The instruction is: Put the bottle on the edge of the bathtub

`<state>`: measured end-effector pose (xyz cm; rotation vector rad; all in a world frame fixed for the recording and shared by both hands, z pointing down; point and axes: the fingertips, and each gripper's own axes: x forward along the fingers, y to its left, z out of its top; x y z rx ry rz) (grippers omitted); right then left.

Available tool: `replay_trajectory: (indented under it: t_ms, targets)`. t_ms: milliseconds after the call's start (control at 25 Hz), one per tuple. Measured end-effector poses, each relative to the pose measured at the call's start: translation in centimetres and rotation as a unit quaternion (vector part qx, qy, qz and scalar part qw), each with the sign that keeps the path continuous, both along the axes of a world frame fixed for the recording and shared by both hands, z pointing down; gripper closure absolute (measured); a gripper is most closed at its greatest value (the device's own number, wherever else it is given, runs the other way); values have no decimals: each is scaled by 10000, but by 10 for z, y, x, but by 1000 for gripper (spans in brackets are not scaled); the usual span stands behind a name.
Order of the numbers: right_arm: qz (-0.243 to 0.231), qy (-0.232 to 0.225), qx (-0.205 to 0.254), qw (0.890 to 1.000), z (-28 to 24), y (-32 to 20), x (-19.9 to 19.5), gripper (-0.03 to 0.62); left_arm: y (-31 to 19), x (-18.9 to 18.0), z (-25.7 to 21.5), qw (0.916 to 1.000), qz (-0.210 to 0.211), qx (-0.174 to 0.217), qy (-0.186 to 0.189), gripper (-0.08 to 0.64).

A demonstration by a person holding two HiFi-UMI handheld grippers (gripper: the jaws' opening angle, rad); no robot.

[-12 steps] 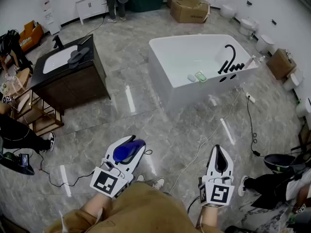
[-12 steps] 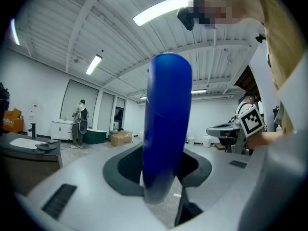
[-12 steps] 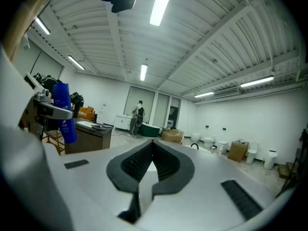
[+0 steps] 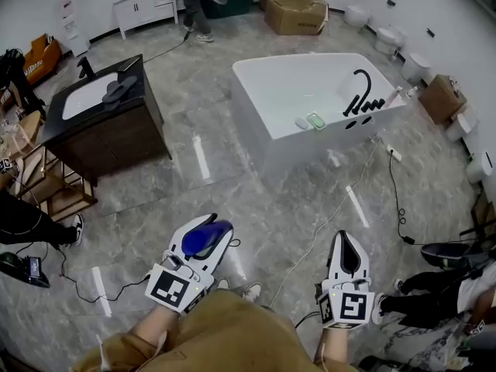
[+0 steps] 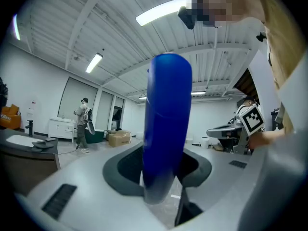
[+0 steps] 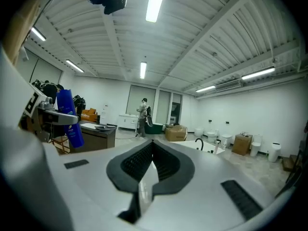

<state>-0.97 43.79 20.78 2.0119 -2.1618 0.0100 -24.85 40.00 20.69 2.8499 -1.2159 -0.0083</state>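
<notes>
A blue bottle [image 4: 206, 239] sits clamped in my left gripper [image 4: 203, 242], low in the head view. In the left gripper view the blue bottle [image 5: 164, 124] stands upright between the jaws and fills the middle. My right gripper [image 4: 348, 254] is shut and holds nothing; its jaws meet in the right gripper view [image 6: 153, 163]. That view also shows the blue bottle [image 6: 69, 117] off to the left. The white bathtub [image 4: 256, 84] stands on the floor well ahead of both grippers, with a black tap [image 4: 363, 91] on its right end.
A dark vanity with a white sink [image 4: 101, 118] stands at the left. Cardboard boxes [image 4: 296, 12] and a person [image 4: 195, 2] are at the back. Toilets [image 4: 422, 64] line the right wall. A cable [image 4: 397, 188] runs across the floor right of the tub.
The whole scene has shifted slightly down and left in the head view. Both grippers keep their hold and pose.
</notes>
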Motion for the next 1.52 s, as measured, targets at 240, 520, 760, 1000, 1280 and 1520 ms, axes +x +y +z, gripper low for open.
replay_trajectory:
  t_ms: [240,520,760,1000,1280,1520]
  targets:
    - [234,192,-37,9995,0,-3,-11,588,-10,-12,13,9998,118,-74,140,407]
    - [378,58,-70,9992,3,-5,-26,588,-16,-25,19,9989,362,-218,223,407]
    - [463,-25,-16,9989,5,-23,-20,588,-31,-18,21,9984,464,-275,173,407]
    - [440,-156,-129,9988,26,-61,6,588,-63,11,32,9977,567,-361,130,407]
    - [135,-196,-54,9997,24,-144,39,588,-123,41,43,9985,345,-412,-38,407]
    - [-35,-232,-197,9995,31,-211,79,588,-187,81,41,9986,178,-488,-38,407]
